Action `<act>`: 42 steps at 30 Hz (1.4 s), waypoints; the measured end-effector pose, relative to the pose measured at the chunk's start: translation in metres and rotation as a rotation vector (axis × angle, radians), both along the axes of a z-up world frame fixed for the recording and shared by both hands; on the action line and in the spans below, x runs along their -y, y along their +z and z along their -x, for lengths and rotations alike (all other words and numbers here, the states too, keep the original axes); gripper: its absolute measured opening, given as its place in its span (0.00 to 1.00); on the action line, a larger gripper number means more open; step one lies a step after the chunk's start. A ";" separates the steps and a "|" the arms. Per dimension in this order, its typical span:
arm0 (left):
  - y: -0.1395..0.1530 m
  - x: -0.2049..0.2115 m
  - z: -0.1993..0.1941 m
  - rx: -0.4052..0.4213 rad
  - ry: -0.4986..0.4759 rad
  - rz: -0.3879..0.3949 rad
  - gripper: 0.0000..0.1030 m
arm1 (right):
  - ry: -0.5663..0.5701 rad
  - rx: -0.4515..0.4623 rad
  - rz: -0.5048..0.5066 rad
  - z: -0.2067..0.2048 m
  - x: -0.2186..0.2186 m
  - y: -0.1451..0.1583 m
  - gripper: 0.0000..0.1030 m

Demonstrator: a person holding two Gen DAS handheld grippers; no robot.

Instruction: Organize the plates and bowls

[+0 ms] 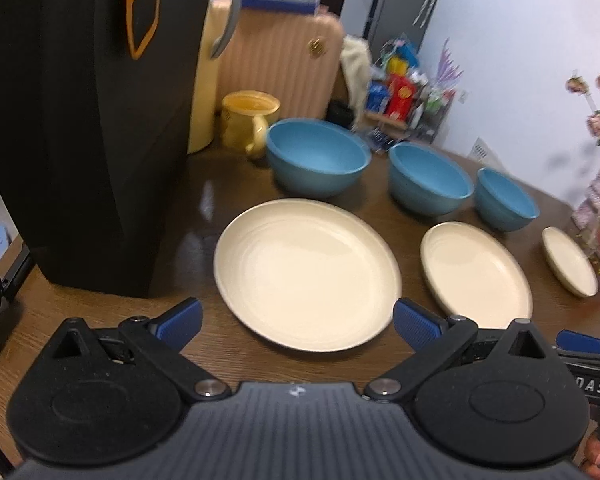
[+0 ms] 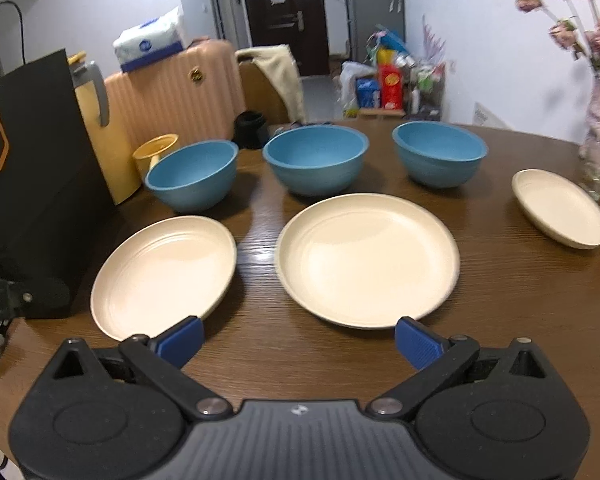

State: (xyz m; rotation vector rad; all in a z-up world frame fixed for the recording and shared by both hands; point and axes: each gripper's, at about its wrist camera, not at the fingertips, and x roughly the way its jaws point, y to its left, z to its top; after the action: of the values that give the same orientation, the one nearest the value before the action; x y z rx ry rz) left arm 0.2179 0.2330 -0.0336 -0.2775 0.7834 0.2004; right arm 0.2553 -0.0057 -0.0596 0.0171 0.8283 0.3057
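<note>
Grippers, left gripper and right gripper, hover spread apart and empty above the wooden table. Three cream plates lie nearest, three blue bowls behind; black bag stands left.

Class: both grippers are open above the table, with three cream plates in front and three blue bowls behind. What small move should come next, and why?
Probably ease the right gripper forward and down to the near rim of the middle plate. Its jaws are open and empty, that plate lies straight ahead, and all plates lie apart, unstacked. The left gripper faces the largest plate, a likely base.
</note>
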 end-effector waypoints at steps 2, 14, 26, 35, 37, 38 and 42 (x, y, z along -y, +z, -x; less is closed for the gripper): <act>-0.006 -0.008 -0.010 -0.033 0.011 0.009 1.00 | 0.019 -0.020 -0.001 -0.009 -0.012 -0.004 0.95; -0.043 -0.045 -0.072 -0.226 0.077 0.059 0.72 | 0.056 -0.166 -0.027 -0.087 -0.067 -0.033 0.70; -0.079 -0.079 -0.109 -0.358 0.208 0.157 0.39 | 0.065 -0.289 0.028 -0.140 -0.108 -0.068 0.35; -0.084 -0.086 -0.121 -0.346 0.228 0.149 0.26 | 0.053 -0.307 0.011 -0.153 -0.116 -0.080 0.18; -0.084 -0.085 -0.120 -0.341 0.215 0.158 0.20 | 0.055 -0.303 0.006 -0.152 -0.117 -0.079 0.18; -0.084 -0.085 -0.121 -0.341 0.214 0.158 0.20 | 0.055 -0.301 0.007 -0.152 -0.117 -0.079 0.18; -0.084 -0.086 -0.122 -0.336 0.203 0.160 0.17 | 0.045 -0.302 -0.009 -0.153 -0.115 -0.079 0.16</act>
State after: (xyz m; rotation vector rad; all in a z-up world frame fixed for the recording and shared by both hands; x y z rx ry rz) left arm 0.3396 0.3191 -0.1175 -0.4834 1.1074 0.3829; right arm 0.4083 0.1096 -0.1384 0.0538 1.1285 0.3540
